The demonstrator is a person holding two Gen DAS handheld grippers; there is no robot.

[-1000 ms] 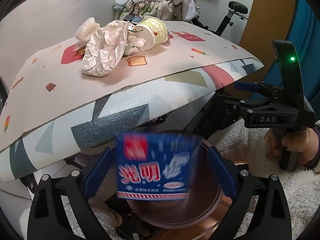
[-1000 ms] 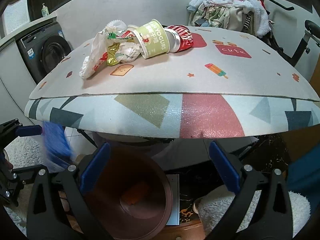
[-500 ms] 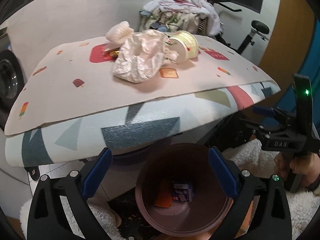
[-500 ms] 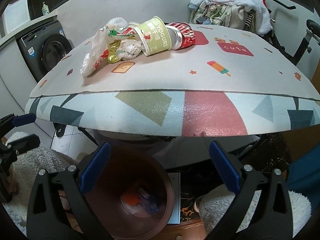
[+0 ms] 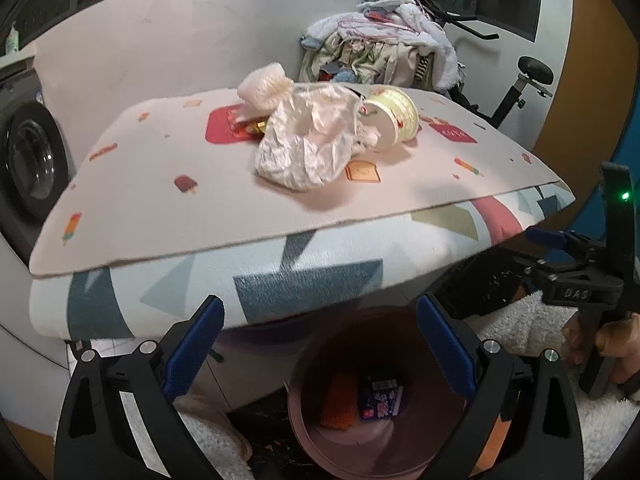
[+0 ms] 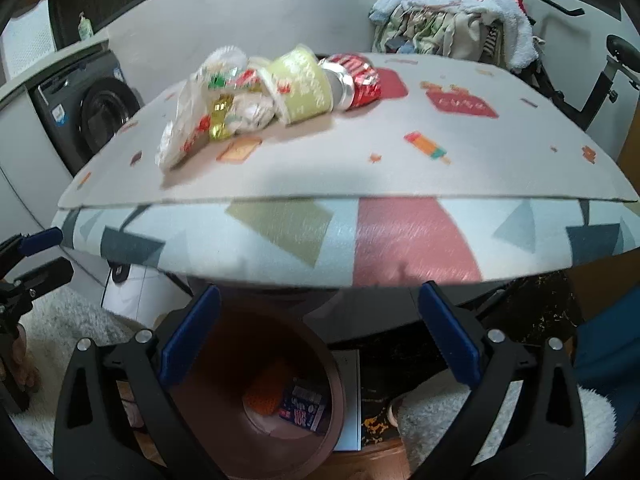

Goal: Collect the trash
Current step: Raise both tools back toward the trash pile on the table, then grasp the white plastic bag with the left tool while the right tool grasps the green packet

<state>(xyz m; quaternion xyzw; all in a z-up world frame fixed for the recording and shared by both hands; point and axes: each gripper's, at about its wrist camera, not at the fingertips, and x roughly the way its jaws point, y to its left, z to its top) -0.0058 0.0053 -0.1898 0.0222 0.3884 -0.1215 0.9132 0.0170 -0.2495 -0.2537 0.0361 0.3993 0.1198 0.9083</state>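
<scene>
A brown bin [image 5: 304, 420] [image 6: 332, 396] stands on the floor under the table's front edge. Inside lie a blue carton [image 5: 380, 398] [image 6: 302, 404] and an orange wrapper [image 5: 338, 402] [image 6: 266, 394]. On the table top a heap of trash holds a crumpled white bag [image 5: 308, 144] [image 6: 180, 136], a pale yellow yogurt cup [image 5: 394, 118] [image 6: 304, 86], a red can [image 6: 356, 80] and a gold wrapper [image 6: 222, 122]. My left gripper [image 5: 320, 344] is open over the bin with nothing in it. My right gripper [image 6: 316, 338] is open too, above the bin.
The table [image 5: 160, 200] [image 6: 480, 168] has a patterned mat with a padded front edge. A washing machine [image 5: 28, 160] [image 6: 92, 108] stands left. Laundry [image 5: 384, 52] [image 6: 452, 24] is heaped on an exercise bike [image 5: 528, 80] behind. A white fluffy rug [image 5: 520, 320] covers the floor.
The left gripper let go of the blue carton, which now lies in the bin. Both grippers have since lifted and tilted up toward the table.
</scene>
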